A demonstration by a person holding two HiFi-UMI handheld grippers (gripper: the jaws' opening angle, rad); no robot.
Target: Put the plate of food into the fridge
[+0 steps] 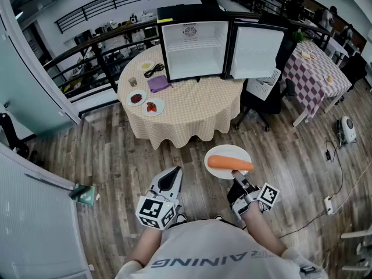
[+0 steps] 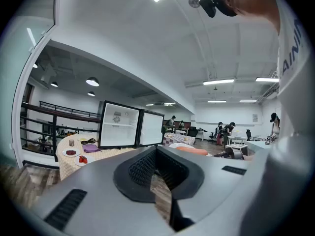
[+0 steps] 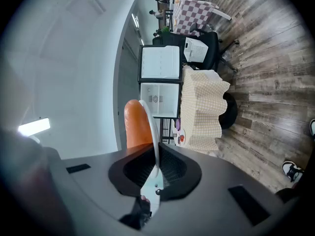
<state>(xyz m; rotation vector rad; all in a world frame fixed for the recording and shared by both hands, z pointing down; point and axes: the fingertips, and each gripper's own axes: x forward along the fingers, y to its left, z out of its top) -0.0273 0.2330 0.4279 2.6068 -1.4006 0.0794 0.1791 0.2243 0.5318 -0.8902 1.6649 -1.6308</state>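
A white plate (image 1: 219,154) carrying a long orange piece of food (image 1: 231,164) hangs level over the wooden floor. My right gripper (image 1: 235,174) is shut on the plate's near rim. The right gripper view shows the rim (image 3: 153,132) edge-on between the pads of that gripper (image 3: 156,161), with the orange food (image 3: 137,124) to its left. The small black fridge (image 1: 195,50) stands on the round table (image 1: 192,106), its door (image 1: 256,51) swung open to the right and its white inside bare. My left gripper (image 1: 168,181) hangs low at the left, shut and empty (image 2: 158,167).
On the table's left part lie two small plates of red food (image 1: 154,106) (image 1: 136,98), a purple cloth (image 1: 158,83) and a black cable (image 1: 154,70). A black office chair (image 1: 258,100) with a white basket (image 1: 261,86) stands right of the table. A checked table (image 1: 317,74) is farther right, and a glass wall runs along the left.
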